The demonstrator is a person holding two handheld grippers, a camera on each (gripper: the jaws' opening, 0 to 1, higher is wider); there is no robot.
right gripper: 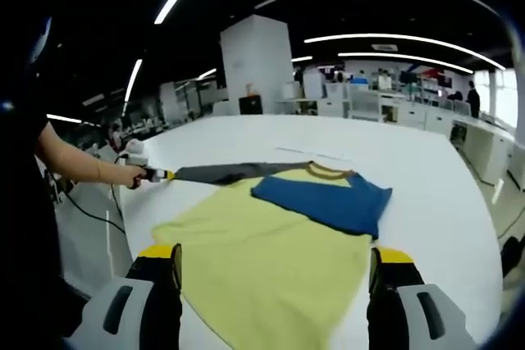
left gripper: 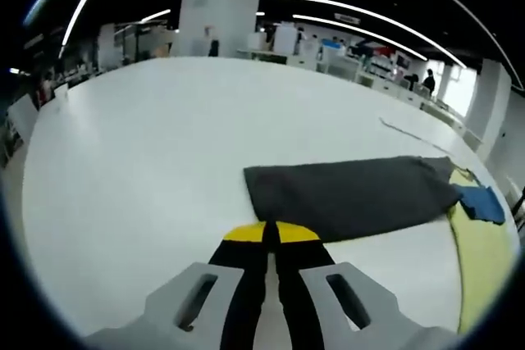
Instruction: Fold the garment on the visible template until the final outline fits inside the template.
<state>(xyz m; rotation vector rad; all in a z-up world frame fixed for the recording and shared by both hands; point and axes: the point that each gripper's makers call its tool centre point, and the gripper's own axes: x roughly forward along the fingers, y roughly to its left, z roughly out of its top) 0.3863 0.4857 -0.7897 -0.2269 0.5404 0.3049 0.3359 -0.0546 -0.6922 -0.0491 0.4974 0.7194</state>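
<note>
- The garment is a soft knit shirt with a yellow body, a blue sleeve folded across it and a dark grey sleeve. By my judgement it is light and limp, so it will sag and drag across the white counter rather than hold a shape.
- In the right gripper view the yellow body lies flat on the counter between the jaws and just ahead of them. The grey sleeve stretches away to the far left, and the blue sleeve sits beyond the jaws, slightly right.
- No separate template outline can be made out on the counter in either view.
- Sensible places to take hold, I judge, are cloth edges: the hem corners near the right jaws, or the cuff and sleeve edge. A pinch mid-panel would bunch the cloth.
- The right gripper has its jaws wide apart, one at each side of the yellow hem. They hold nothing, and whether the tips touch the cloth cannot be told.
- The left gripper has its jaws closed together. The yellow tips sit at the near edge of the grey sleeve, but whether cloth is pinched between them cannot be told.
- In the right gripper view a hand holds that left gripper at the grey sleeve's far end.
</note>
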